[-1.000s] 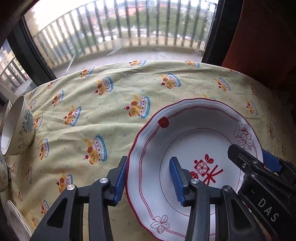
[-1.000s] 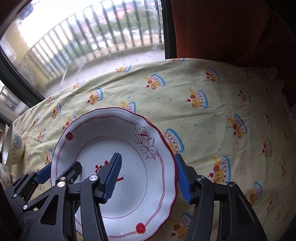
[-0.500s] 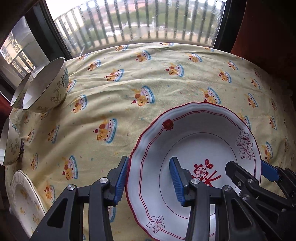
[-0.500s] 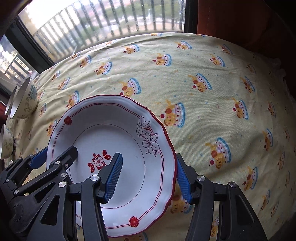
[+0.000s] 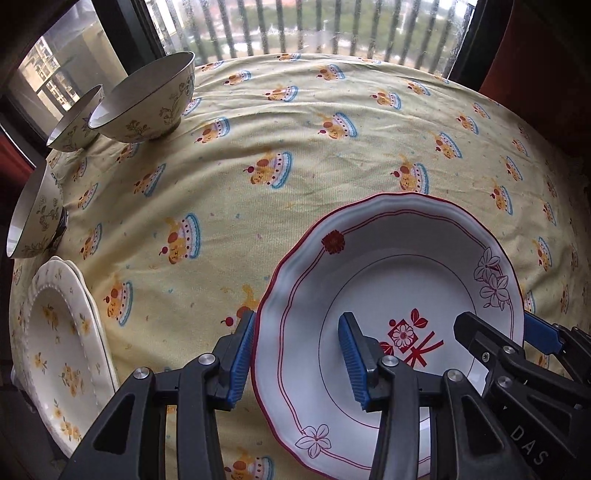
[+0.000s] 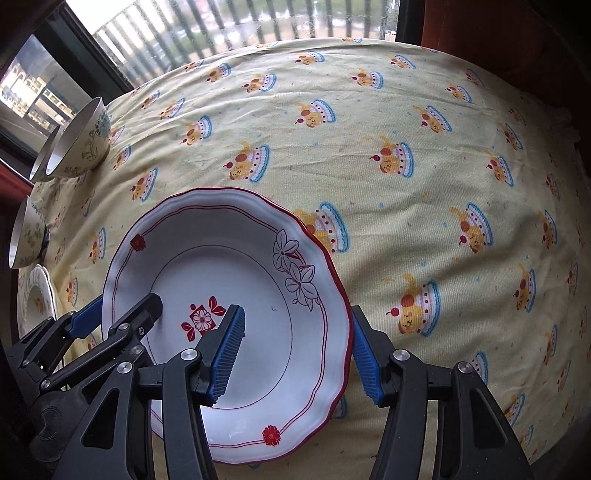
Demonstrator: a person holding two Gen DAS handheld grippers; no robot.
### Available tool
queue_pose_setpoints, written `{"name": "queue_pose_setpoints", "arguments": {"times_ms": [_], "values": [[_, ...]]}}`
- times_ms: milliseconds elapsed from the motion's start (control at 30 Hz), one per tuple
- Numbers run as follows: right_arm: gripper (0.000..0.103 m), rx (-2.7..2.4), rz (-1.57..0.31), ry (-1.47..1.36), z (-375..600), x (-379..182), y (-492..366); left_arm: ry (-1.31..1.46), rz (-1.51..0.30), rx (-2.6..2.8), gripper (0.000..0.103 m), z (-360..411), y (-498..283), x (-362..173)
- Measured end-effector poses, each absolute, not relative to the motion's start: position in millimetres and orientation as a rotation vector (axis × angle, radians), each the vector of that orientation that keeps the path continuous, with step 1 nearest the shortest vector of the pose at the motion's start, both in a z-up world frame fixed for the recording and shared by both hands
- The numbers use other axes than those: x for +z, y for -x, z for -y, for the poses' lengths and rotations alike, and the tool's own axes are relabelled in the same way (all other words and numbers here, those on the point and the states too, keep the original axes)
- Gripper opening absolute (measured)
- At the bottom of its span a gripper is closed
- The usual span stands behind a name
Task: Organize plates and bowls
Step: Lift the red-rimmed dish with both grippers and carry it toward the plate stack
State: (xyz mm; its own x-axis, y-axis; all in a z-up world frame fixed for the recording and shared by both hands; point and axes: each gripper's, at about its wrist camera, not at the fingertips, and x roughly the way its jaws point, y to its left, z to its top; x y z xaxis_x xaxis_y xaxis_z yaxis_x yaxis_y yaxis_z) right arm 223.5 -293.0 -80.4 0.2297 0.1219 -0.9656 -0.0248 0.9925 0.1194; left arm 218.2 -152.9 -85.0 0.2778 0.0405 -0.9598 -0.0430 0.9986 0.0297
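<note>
A white deep plate with a red scalloped rim [image 5: 373, 266] [image 6: 207, 258] is held above the yellow cake-print tablecloth [image 5: 295, 147]. My left gripper [image 5: 299, 354] straddles its left rim, one finger outside and one inside. My right gripper [image 6: 299, 347] straddles its right rim the same way. Both sets of jaws stand wide, so a firm clamp on the rim is not clear. A cream floral plate [image 5: 55, 347] lies at the left table edge. Three floral bowls [image 5: 147, 103] [image 5: 35, 218] [image 5: 75, 122] stand on the left side.
A window with a balcony railing [image 5: 295, 29] runs along the far table edge. An orange-brown curtain [image 6: 498, 29] hangs at the far right. The same bowls [image 6: 81, 140] and the cream plate [image 6: 35, 299] show at the left in the right wrist view.
Both grippers and the red-rimmed plate rose and pulled back from the window. The bowls and the cream plate on the left came into view.
</note>
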Motion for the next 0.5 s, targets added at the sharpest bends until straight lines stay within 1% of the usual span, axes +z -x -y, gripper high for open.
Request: {"name": "queue_pose_setpoints", "arguments": {"times_ms": [133, 167, 333, 467, 500], "values": [[0.061, 0.122, -1.332, -0.062, 293.3, -82.3, -225.5, -0.001, -1.278, 0.067, 0.048, 155.5, -214.4, -83.9], [0.061, 0.126, -1.327, -0.051, 292.9, -83.0, -227.2, -0.004, -1.277, 0.071, 0.05, 155.9, -214.4, -84.9], [0.061, 0.117, -1.314, -0.003, 292.5, -90.3, -234.1, -0.001, -1.263, 0.091, 0.052, 156.6, -217.9, -87.0], [0.053, 0.124, -1.307, 0.007, 289.8, -88.5, -234.9, -0.022, -1.27, 0.088, 0.05, 158.9, -221.9, -86.4], [0.053, 0.116, -1.304, 0.02, 287.7, -87.4, -234.4, -0.021, -1.271, 0.088, 0.05, 158.3, -221.7, -86.0]]}}
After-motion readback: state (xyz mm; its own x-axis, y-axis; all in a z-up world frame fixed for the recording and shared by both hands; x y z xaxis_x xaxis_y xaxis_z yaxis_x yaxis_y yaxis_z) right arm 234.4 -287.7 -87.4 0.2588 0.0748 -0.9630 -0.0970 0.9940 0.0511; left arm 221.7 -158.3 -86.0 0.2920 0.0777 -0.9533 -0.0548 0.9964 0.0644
